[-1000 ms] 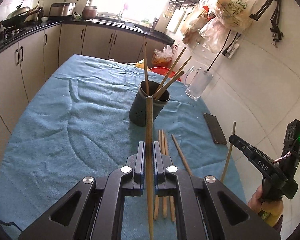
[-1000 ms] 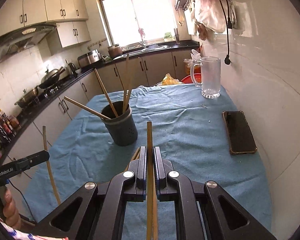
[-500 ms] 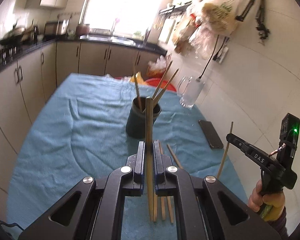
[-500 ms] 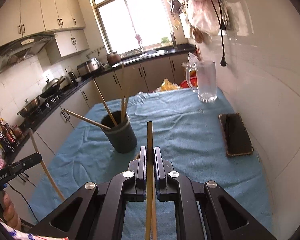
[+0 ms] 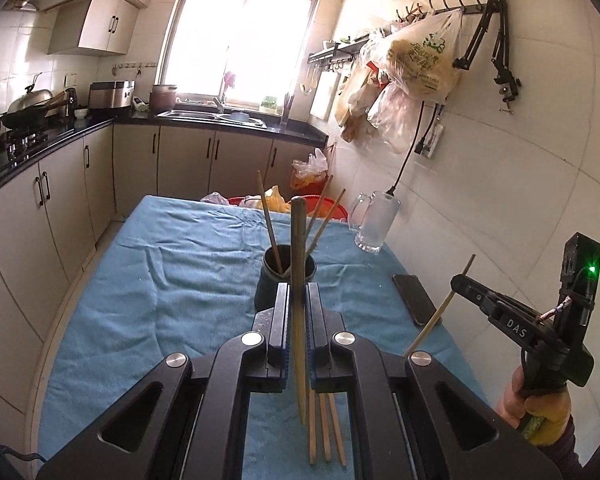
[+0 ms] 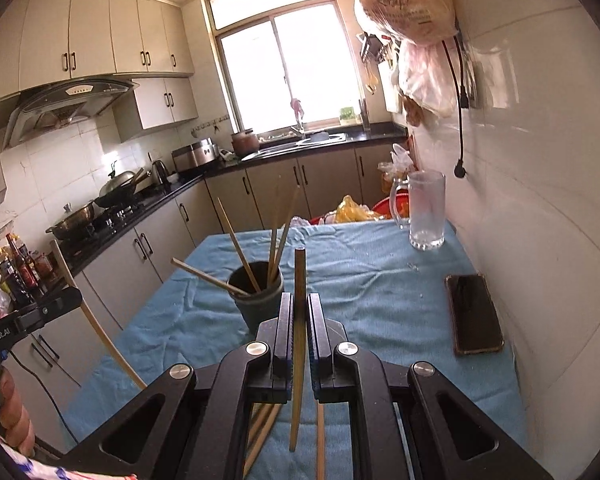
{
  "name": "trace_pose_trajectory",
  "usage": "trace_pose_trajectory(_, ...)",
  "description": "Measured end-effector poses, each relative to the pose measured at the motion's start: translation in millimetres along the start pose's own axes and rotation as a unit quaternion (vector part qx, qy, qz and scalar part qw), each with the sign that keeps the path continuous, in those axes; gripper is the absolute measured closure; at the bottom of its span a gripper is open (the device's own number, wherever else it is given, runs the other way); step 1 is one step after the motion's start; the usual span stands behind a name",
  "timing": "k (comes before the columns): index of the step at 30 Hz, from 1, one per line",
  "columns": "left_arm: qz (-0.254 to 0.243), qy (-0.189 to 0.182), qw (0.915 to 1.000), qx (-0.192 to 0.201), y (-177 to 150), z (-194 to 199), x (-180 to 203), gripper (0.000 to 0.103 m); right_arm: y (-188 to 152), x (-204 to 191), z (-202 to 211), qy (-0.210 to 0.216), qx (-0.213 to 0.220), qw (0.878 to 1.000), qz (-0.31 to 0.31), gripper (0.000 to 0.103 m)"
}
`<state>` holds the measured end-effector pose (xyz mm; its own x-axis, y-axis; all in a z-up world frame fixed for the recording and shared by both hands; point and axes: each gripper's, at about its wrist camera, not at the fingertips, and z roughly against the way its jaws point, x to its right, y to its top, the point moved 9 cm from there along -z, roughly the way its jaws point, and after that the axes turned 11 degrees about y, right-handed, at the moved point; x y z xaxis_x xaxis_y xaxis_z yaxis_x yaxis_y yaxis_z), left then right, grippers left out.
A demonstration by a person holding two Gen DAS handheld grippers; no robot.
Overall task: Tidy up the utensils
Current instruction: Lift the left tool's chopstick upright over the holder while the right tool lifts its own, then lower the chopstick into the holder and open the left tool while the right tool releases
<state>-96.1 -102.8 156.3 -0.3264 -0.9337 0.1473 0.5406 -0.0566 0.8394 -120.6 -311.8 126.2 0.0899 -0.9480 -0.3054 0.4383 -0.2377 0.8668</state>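
My left gripper (image 5: 298, 294) is shut on a wooden chopstick (image 5: 298, 240) that stands nearly upright in front of the dark utensil holder (image 5: 266, 280). The holder stands mid-table on the blue cloth (image 5: 172, 280) with several chopsticks leaning in it. My right gripper (image 6: 299, 304) is shut on a second chopstick (image 6: 299, 272), to the right of the holder (image 6: 252, 308). Each wrist view also shows the other gripper off to the side, the right gripper (image 5: 457, 280) and the left gripper (image 6: 76, 299), raised with its stick. Three loose chopsticks (image 5: 326, 428) lie on the cloth below my left gripper.
A black phone (image 6: 474, 314) lies near the cloth's right edge by the tiled wall. A glass mug (image 6: 426, 212) stands at the far right corner. Kitchen cabinets and a stove with pans line the left side. Bags hang on the wall above the table.
Both grippers have risen off the cloth with their chopsticks and now look more level. The holder and the loose chopsticks have stayed in place.
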Motion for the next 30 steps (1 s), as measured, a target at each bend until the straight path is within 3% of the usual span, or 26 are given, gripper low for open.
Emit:
trace_pose_trajectory(17,0.032,0.019,0.9993,0.006,73,-41,-35,0.097,59,5,-31,0.006,0.005,1.0,0.01,0.096)
trace_pose_trajectory(23,0.034,0.022,0.9987,0.032,120,-58,-33,0.097,89,0,-44,0.015,0.014,1.0,0.016,0.096)
trace_pose_trajectory(30,0.024,0.018,0.9988,0.039,154,-83,-19,0.097,120,-11,-61,0.019,0.026,0.999,0.024,0.096)
